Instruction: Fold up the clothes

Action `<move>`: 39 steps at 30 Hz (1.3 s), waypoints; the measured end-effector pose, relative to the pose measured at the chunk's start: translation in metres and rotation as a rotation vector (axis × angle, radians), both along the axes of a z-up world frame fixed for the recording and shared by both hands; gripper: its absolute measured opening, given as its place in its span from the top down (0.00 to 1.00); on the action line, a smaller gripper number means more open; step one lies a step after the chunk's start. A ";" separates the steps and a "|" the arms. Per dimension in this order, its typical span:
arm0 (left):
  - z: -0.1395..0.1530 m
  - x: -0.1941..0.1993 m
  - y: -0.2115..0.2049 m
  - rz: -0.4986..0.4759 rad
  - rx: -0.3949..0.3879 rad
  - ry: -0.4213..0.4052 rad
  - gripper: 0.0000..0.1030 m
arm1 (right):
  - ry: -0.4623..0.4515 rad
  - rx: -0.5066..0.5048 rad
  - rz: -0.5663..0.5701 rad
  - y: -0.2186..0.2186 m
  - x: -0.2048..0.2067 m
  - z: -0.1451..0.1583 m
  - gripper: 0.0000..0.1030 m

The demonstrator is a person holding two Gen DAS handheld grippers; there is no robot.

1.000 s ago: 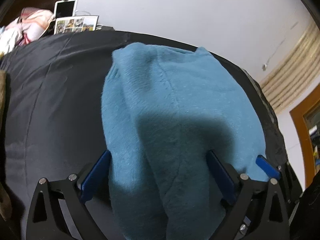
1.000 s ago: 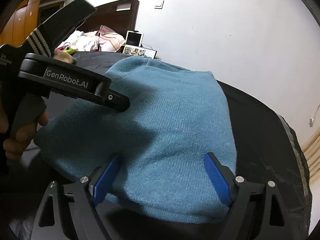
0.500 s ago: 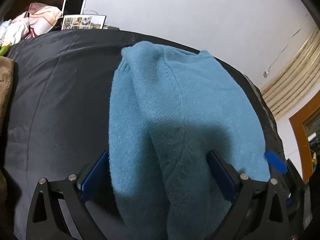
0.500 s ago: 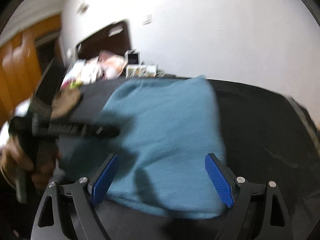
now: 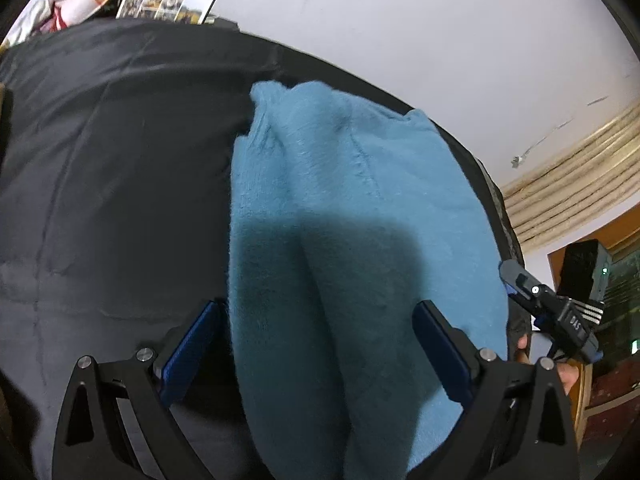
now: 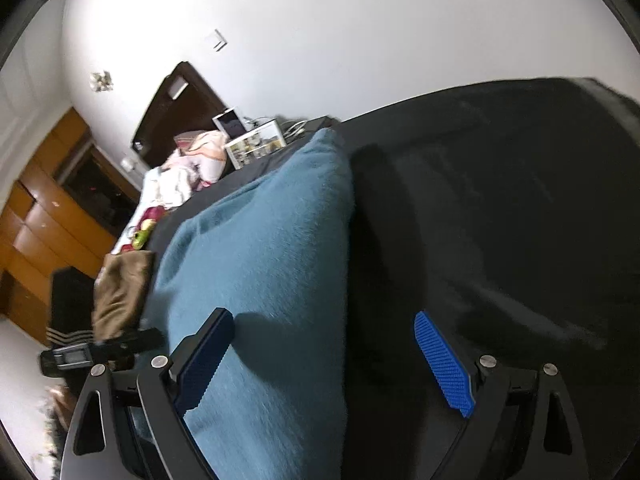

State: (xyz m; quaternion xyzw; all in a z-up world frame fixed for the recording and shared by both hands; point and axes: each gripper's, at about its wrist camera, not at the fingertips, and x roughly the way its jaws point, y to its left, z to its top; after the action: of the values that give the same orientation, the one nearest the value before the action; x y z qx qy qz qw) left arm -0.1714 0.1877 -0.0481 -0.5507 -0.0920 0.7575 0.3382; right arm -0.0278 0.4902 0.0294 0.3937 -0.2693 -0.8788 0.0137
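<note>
Fuzzy teal sweater (image 5: 352, 216), folded lengthwise

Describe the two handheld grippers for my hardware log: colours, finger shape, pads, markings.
Both are matte black frames with triangular cut-outs and silver screw heads. The left gripper carries two flat, dark blue pads. The right gripper has brighter blue pads with a fine ribbed texture. Seen from the left wrist view, the right gripper's body bears white stripes and small white lettering, too small to read. No cables or sleeves show.
</note>
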 end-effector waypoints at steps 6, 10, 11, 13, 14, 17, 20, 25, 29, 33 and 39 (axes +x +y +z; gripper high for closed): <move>-0.002 -0.009 0.002 -0.023 0.049 -0.027 0.04 | -0.010 -0.034 0.063 -0.008 -0.022 -0.010 0.09; -0.004 -0.011 0.009 -0.068 0.095 -0.059 0.04 | -0.022 -0.054 0.116 -0.016 -0.033 -0.017 0.09; -0.004 -0.009 0.010 -0.076 0.096 -0.057 0.04 | -0.027 -0.062 0.135 -0.018 -0.036 -0.019 0.09; -0.002 -0.006 0.016 -0.094 0.072 -0.037 0.04 | -0.033 -0.068 0.171 -0.024 -0.039 -0.023 0.09; -0.001 -0.004 0.017 -0.101 0.066 -0.030 0.04 | -0.032 -0.062 0.187 -0.026 -0.041 -0.024 0.11; 0.000 -0.003 0.022 -0.110 0.047 -0.016 0.10 | -0.028 -0.039 0.200 -0.031 -0.040 -0.024 0.29; 0.002 -0.002 0.028 -0.107 0.040 -0.014 0.18 | 0.007 -0.018 0.201 -0.032 -0.033 -0.019 0.44; 0.013 0.008 0.041 -0.125 0.023 0.007 0.26 | 0.037 0.048 0.158 -0.028 -0.014 -0.009 0.50; 0.020 0.020 0.072 -0.160 0.011 0.014 0.35 | 0.059 0.101 0.089 -0.004 0.015 0.001 0.51; 0.026 0.035 0.127 -0.229 -0.008 0.033 0.41 | 0.062 0.141 -0.007 0.036 0.054 0.009 0.52; 0.037 0.067 0.214 -0.349 -0.017 0.056 0.48 | 0.060 0.166 -0.170 0.100 0.116 0.018 0.52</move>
State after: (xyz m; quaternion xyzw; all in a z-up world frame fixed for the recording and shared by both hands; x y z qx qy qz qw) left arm -0.1049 0.4020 -0.0108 -0.5396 0.0207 0.7033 0.4624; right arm 0.0881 0.5907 0.0474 0.3430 -0.2276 -0.9073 -0.0852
